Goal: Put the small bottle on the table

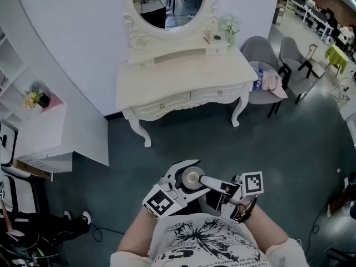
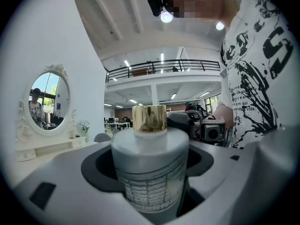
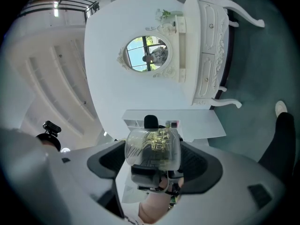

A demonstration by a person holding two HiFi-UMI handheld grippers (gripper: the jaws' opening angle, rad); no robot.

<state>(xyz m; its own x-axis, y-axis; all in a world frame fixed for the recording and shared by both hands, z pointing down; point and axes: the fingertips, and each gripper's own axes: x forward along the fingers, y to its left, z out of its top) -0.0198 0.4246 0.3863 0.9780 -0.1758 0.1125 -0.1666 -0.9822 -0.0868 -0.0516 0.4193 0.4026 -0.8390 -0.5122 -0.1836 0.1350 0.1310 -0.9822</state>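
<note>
Person is standing on dark floor (image 1: 289, 149), holding both grippers close in front of the printed shirt (image 1: 206, 243).

Left gripper (image 1: 186, 183) is clamping the bottle (image 1: 192, 178). In the left gripper view the jaws of the left gripper (image 2: 150, 189) are pressing both sides of the bottle (image 2: 150, 168). The frosted body with a fine grid pattern is sitting upright in that view, gold cap (image 2: 149, 118) on top.

Right gripper (image 1: 222, 191) is pointing toward the left one, tips just beside the bottle. In the right gripper view the bottle (image 3: 152, 146) is showing between the jaws of the right gripper (image 3: 152, 161). The jaws are standing on either side of it and close to its sides. Cannot tell whether they are pressing it or only flanking it.

Bottle is being held in the air, well apart from the table (image 1: 183, 77). Table is standing against the white wall ahead, its top bare in the middle. Oval mirror (image 1: 167, 1) is rising at its back, with a small vase (image 1: 231, 32) beside it. Grey chairs (image 1: 261, 54) are standing to the table's right.

In the right gripper view the table (image 3: 206, 55) is appearing turned on its side.
</note>
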